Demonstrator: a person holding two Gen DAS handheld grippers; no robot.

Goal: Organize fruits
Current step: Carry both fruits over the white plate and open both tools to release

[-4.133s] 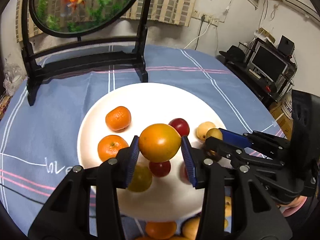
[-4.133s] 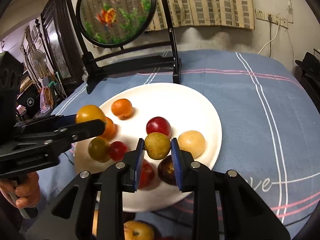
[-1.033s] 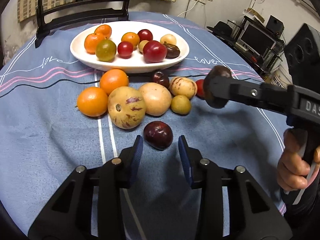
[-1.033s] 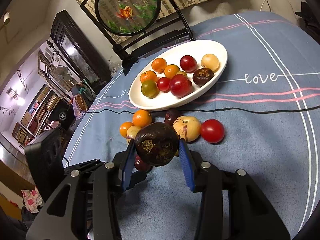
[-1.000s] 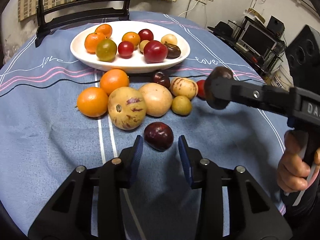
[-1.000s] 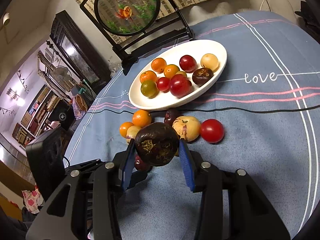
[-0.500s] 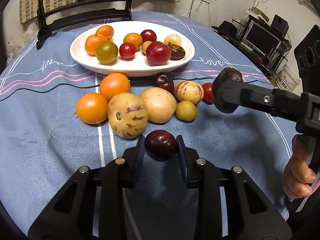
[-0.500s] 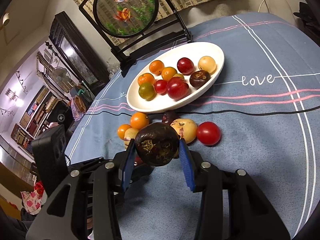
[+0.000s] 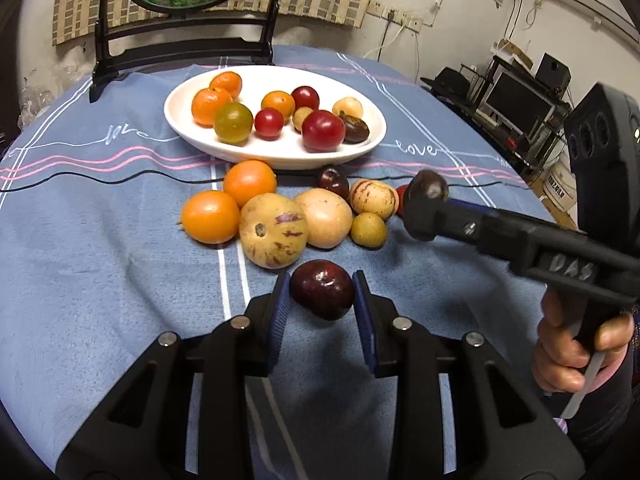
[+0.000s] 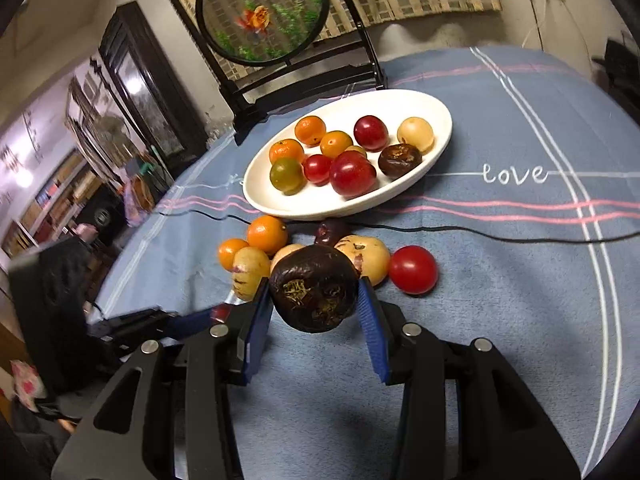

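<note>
A white plate (image 9: 192,128) (image 10: 438,136) holds several small fruits: oranges, red plums, a green tomato. Loose fruits lie on the cloth in front of it, among them two oranges (image 9: 210,216), a speckled melon (image 9: 274,230) and a red tomato (image 10: 413,269). My left gripper (image 9: 322,300) is shut on a dark red plum (image 9: 322,289), near the cloth. My right gripper (image 10: 314,308) is shut on a dark brown mangosteen (image 10: 314,293) and holds it above the loose fruits; it shows in the left wrist view (image 9: 426,190) too.
A black stand with a round goldfish picture (image 10: 264,16) stands behind the plate. A thin black cable (image 10: 500,236) runs across the blue tablecloth. Shelves with a monitor (image 9: 516,100) stand off to the right of the table.
My left gripper has closed on the dark red plum and risen slightly, tilting up toward the plate. My right gripper has moved forward with the mangosteen.
</note>
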